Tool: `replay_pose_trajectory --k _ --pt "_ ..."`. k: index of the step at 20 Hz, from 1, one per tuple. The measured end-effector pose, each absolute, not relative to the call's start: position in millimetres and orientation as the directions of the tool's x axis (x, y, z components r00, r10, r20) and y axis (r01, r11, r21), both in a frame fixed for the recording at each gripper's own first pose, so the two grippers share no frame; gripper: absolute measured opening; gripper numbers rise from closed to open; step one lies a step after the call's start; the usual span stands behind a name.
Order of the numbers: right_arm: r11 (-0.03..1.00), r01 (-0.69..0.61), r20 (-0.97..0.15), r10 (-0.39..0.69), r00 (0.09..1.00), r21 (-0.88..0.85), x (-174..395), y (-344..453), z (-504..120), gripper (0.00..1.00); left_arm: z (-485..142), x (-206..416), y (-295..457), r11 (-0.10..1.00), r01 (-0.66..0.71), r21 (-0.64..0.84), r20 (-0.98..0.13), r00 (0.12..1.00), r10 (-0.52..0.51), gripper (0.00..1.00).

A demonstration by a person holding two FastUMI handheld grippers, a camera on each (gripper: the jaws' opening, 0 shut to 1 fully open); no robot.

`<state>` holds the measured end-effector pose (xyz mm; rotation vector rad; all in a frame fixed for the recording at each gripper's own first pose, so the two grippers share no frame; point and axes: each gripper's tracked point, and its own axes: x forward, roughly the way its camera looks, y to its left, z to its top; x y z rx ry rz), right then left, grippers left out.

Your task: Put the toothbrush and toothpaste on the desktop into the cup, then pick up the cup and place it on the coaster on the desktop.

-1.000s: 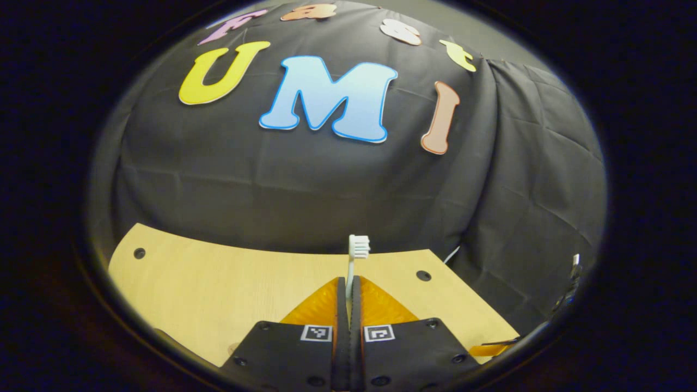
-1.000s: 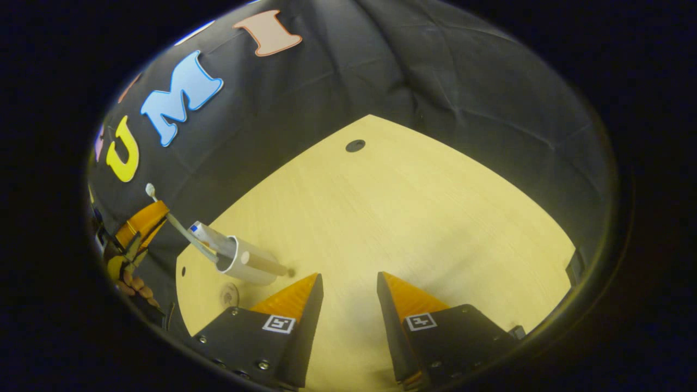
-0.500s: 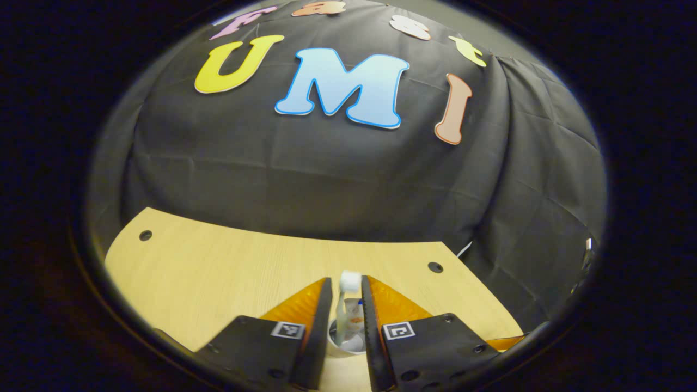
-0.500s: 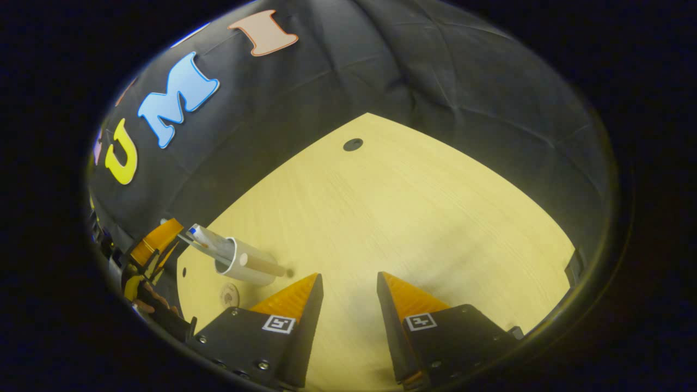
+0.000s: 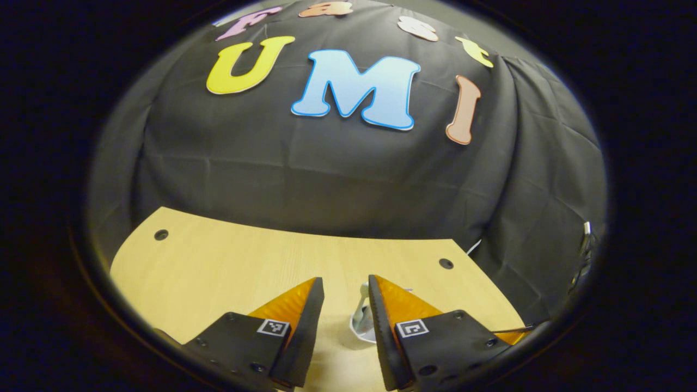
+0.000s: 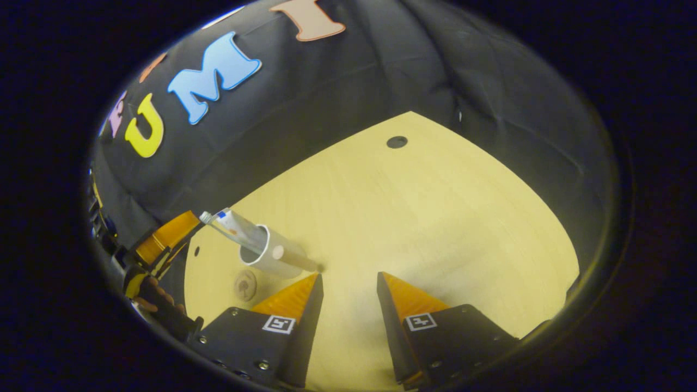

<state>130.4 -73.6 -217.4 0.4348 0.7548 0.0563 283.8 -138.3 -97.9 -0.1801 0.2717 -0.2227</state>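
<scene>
Left tongs [image 5: 344,305] stand wide apart and empty above the desk [image 5: 218,267]; just beyond them, partly hidden by one finger, the white cup [image 5: 360,329] holds the toothbrush [image 5: 363,296]. Right tongs [image 6: 348,296] — likewise wide, empty — hover over bare wood. Farther off, the cup stands with the toothpaste [image 6: 231,226] leaning out, beside a round coaster [image 6: 246,285] — cup not on it.

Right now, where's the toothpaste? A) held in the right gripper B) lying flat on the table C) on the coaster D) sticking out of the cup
D: in the right gripper view the toothpaste pokes out of the white cup standing on the table, while the right gripper is open with nothing between its fingers.
</scene>
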Motion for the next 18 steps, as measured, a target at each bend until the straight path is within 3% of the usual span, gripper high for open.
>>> replay_pose_trajectory --k 11,18 --pt "0.926 -0.192 -0.672 0.369 0.641 0.325 169.6 -20.3 -201.8 0.58 -101.7 244.5 -70.2 0.973 0.089 -0.213 -0.269 0.952 -0.146 0.57" --pt "0.895 -0.442 -0.754 0.334 0.565 0.065 183.5 -10.0 -203.5 0.59 -120.3 217.6 -34.1 0.978 0.029 -0.208 -0.305 0.948 -0.093 0.57"
